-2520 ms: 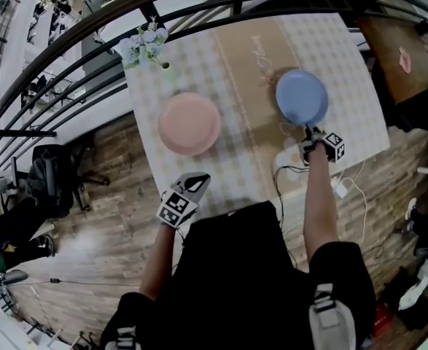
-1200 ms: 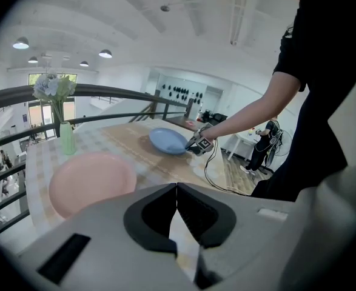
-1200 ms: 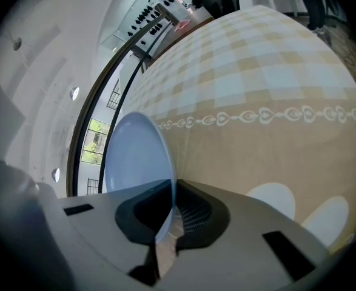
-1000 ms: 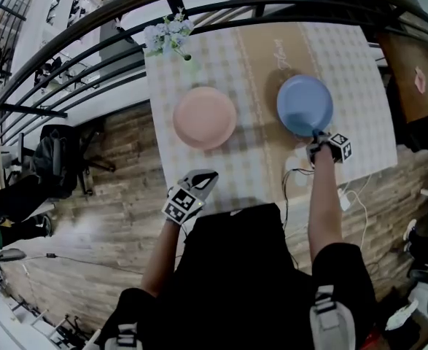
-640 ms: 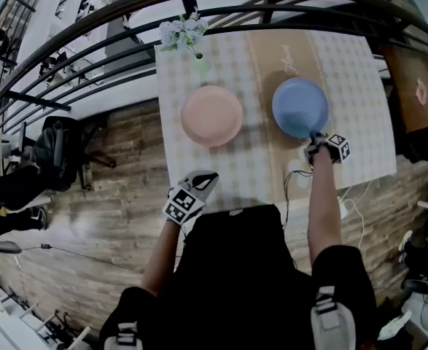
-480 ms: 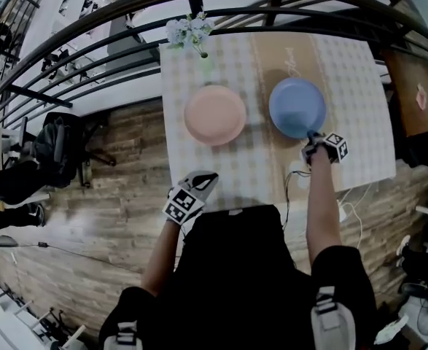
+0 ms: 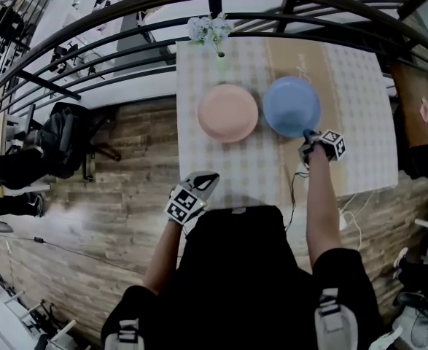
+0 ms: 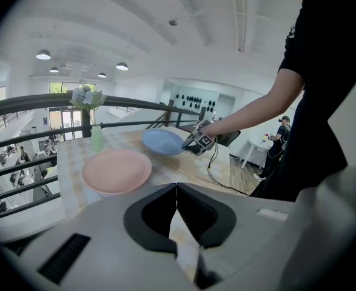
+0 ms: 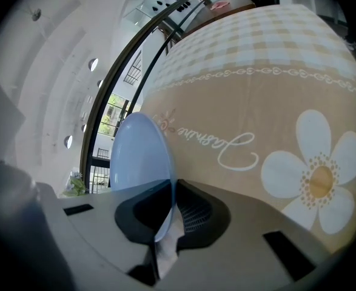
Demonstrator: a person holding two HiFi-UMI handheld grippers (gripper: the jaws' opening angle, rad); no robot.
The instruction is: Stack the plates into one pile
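Hovering over the checked tablecloth (image 7: pixel 359 86), right tool (image 7: pixel 308 135) clamps blue plate (image 7: pixel 290 104); left tool (image 7: pixel 205 179) closed.

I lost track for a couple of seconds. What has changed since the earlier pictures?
The right hand-held gripper, clamped throughout on the near rim of the blue plate, has carried it leftward across the table until it almost meets the pink plate. The pink plate stayed put; the left hand-held gripper stays shut and empty by the table's near edge.

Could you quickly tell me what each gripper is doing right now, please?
Left gripper: closed, empty.
Right gripper: closed on the blue plate rim.
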